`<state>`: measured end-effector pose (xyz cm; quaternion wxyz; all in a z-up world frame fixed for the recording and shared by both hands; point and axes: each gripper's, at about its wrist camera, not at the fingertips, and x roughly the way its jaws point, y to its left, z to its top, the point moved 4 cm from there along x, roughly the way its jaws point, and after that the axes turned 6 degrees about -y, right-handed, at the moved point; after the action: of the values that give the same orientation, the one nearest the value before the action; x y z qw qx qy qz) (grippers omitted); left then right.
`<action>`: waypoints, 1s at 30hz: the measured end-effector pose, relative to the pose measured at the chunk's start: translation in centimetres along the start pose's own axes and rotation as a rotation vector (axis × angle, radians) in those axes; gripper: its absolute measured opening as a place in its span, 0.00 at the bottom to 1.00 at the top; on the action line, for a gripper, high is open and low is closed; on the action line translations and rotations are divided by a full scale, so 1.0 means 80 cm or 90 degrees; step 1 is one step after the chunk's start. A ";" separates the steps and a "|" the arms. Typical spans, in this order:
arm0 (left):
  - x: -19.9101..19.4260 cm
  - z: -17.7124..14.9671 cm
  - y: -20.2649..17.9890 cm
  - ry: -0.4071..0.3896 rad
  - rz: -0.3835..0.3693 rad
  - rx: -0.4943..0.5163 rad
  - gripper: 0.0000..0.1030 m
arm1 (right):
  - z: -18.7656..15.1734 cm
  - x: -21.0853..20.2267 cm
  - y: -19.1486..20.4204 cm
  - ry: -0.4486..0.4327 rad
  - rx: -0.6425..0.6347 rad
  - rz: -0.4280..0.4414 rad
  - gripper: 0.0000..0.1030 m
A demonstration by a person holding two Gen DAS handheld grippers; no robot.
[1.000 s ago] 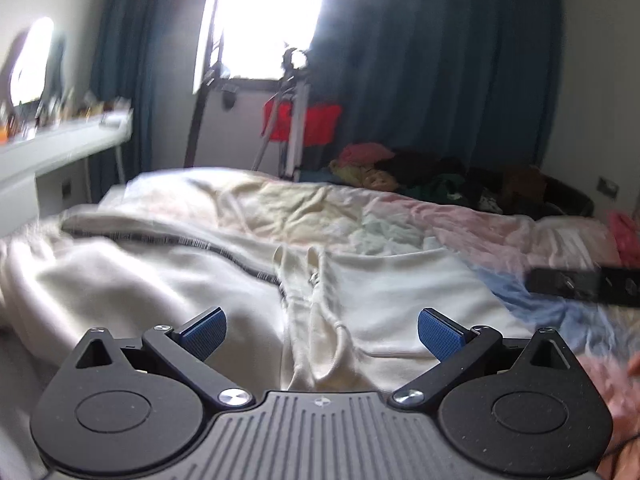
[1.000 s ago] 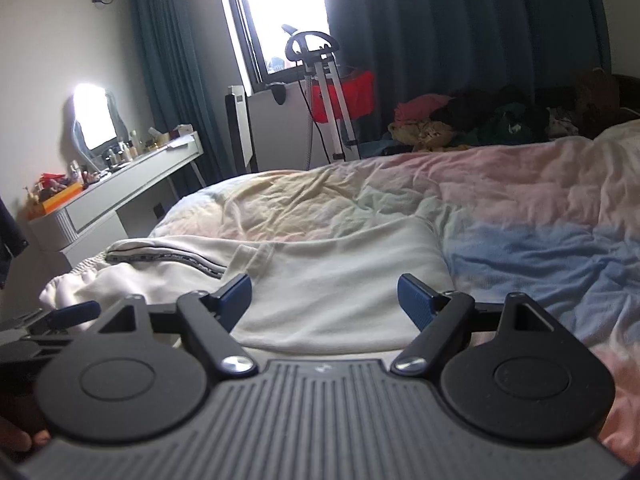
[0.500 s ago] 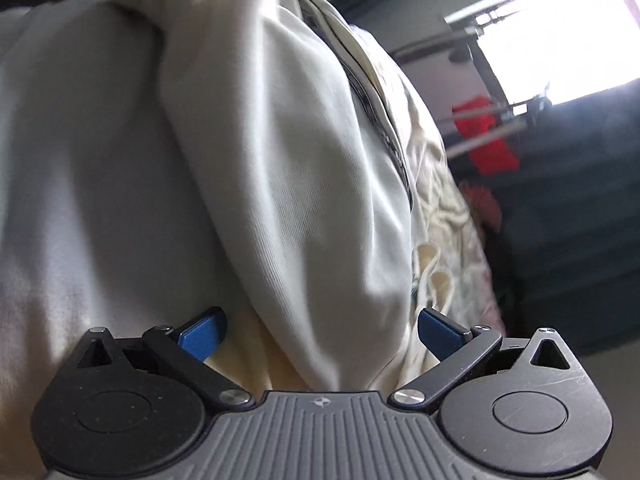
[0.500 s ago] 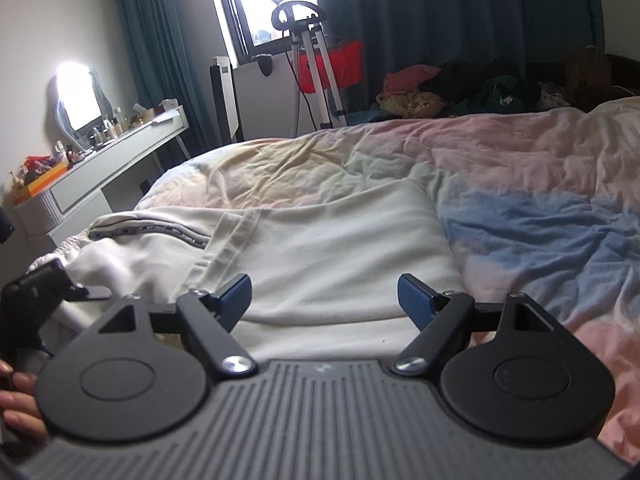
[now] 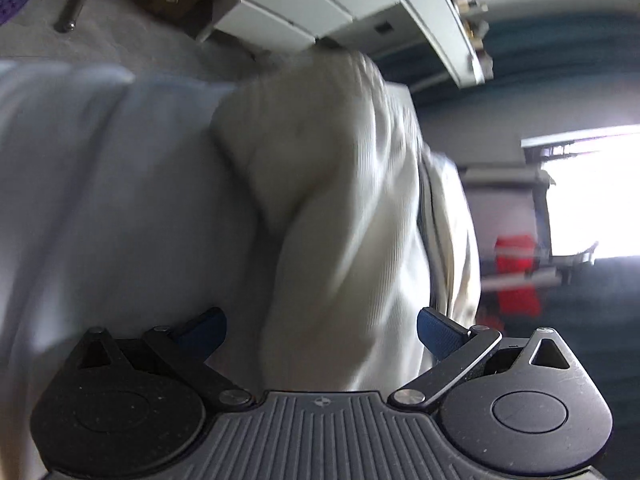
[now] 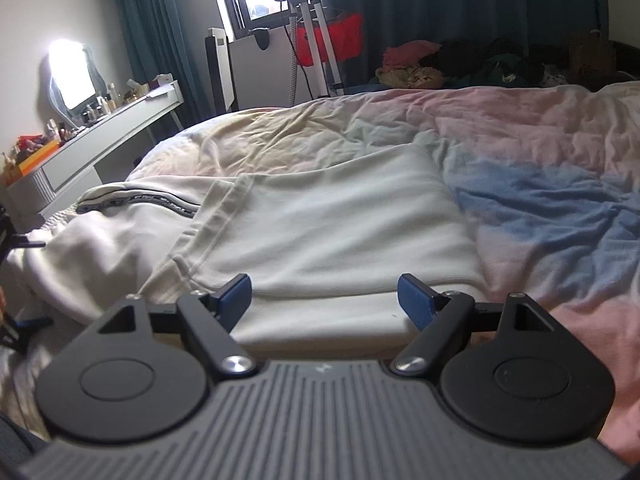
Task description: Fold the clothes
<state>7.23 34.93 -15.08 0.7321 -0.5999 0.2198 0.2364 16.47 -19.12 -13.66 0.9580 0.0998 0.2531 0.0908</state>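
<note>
A cream-white pair of trousers (image 6: 320, 220) with a dark patterned side stripe (image 6: 136, 200) lies spread on the bed. My right gripper (image 6: 324, 300) is open and hovers just above the near edge of the garment's wide part. My left gripper (image 5: 320, 328) is open, rolled sideways, with a bunched leg end of the same garment (image 5: 340, 220) between its spread fingers; the view is blurred. The left gripper's tip shows at the far left edge of the right wrist view (image 6: 16, 240).
The bed (image 6: 540, 168) has a pink, blue and yellow duvet. A white dressing table (image 6: 100, 132) with a lit mirror stands left. A tripod with a red item (image 6: 320, 40), dark curtains and a pile of clothes (image 6: 440, 64) lie beyond the bed.
My left gripper has swung left and rolled over toward the garment's leg end at the bed's edge. My right gripper has moved slightly closer over the wide part.
</note>
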 end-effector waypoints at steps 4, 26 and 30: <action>0.005 0.039 -0.004 -0.089 0.028 0.043 0.90 | -0.004 0.030 0.011 0.009 -0.025 0.004 0.79; -0.114 -0.154 -0.330 -0.403 -0.053 0.570 0.33 | 0.015 0.040 -0.035 0.035 0.041 -0.050 0.79; -0.142 -0.258 -0.370 -0.434 -0.108 0.616 0.33 | 0.029 0.012 -0.073 0.007 0.090 -0.088 0.79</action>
<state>15.50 8.72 10.91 0.9678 -0.1041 0.0066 0.2290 19.17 -24.88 -13.50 0.9512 0.1487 0.2704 0.0067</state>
